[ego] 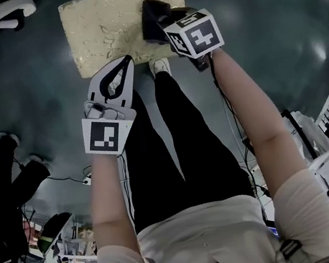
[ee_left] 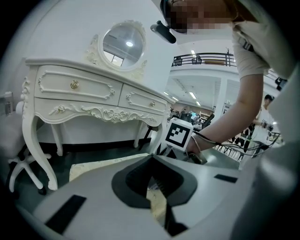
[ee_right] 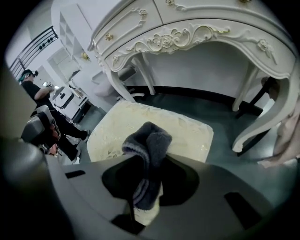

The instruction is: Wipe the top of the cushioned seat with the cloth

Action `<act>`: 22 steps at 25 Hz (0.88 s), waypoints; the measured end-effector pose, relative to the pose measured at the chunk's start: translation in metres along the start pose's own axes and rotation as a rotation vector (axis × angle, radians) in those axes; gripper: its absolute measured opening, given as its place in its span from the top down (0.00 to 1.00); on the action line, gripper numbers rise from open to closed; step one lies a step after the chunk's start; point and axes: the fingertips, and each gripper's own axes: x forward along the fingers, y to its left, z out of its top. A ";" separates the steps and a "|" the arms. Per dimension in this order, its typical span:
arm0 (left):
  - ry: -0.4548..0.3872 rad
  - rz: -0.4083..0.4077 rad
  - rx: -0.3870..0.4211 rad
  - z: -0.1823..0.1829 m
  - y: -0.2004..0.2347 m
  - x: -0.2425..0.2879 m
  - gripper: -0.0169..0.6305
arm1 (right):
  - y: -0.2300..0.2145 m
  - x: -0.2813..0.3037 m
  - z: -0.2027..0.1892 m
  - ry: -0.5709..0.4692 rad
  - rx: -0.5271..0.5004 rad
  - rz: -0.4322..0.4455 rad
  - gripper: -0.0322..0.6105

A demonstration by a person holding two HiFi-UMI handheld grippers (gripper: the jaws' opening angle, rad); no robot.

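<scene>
The cushioned seat (ego: 102,25) has a cream patterned top and stands at the top of the head view. My right gripper (ego: 161,24) is over the seat's right part, shut on a dark grey cloth (ego: 150,14) that bunches up past its jaws. In the right gripper view the cloth (ee_right: 150,138) sticks out of the right gripper (ee_right: 149,164) above the seat (ee_right: 187,133). My left gripper (ego: 127,60) hovers at the seat's front edge, jaws together with nothing in them. In the left gripper view the left gripper (ee_left: 151,159) points across the seat (ee_left: 98,166).
A white carved dressing table (ee_left: 93,93) with an oval mirror (ee_left: 123,44) stands behind the seat, and its curved legs (ee_right: 253,126) come down near the seat's far side. My own shoe (ego: 159,65) is by the seat's front edge. Another person (ego: 8,174) stands at the left.
</scene>
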 end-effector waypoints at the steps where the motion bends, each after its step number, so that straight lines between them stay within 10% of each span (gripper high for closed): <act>1: 0.003 0.002 -0.003 -0.001 -0.003 0.003 0.95 | -0.005 -0.002 -0.003 0.001 0.001 -0.002 0.81; 22: -0.041 -0.004 -0.036 0.006 -0.055 0.024 0.95 | -0.071 -0.057 -0.041 -0.013 0.047 -0.093 0.82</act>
